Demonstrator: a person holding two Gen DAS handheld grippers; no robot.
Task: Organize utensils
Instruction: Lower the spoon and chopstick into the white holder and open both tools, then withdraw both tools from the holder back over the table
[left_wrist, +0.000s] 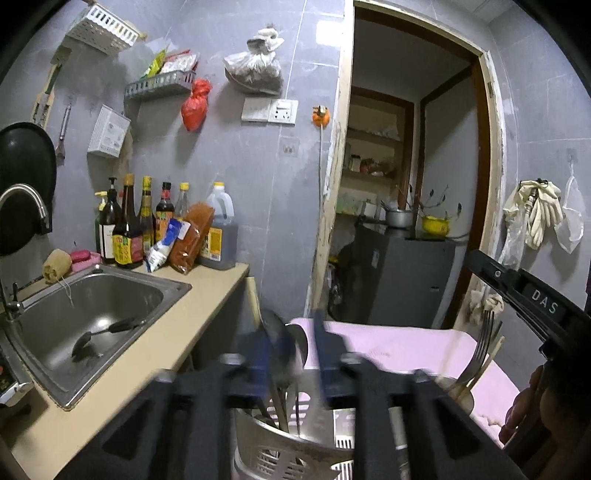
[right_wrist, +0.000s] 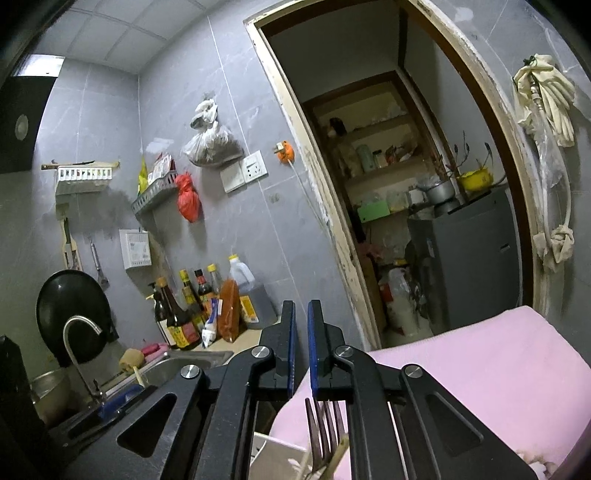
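The left gripper (left_wrist: 295, 354) hangs just above a slotted plastic holder (left_wrist: 280, 443) at 6 o'clock in the left wrist view. Its jaws are part open around the dark blade of a spatula (left_wrist: 282, 343), but motion blur hides whether they pinch it. The right gripper (right_wrist: 301, 347) has its jaws nearly closed with nothing between them. A fork (right_wrist: 325, 432) and a chopstick (right_wrist: 332, 463) stand tines-up below it, at 6 o'clock. One more spoon (left_wrist: 88, 345) lies in the sink (left_wrist: 155, 291) at 9 o'clock. These utensils are probably light, stiff, smooth metal, likely to slip or swing. Grip the handle near its middle, across the flat.
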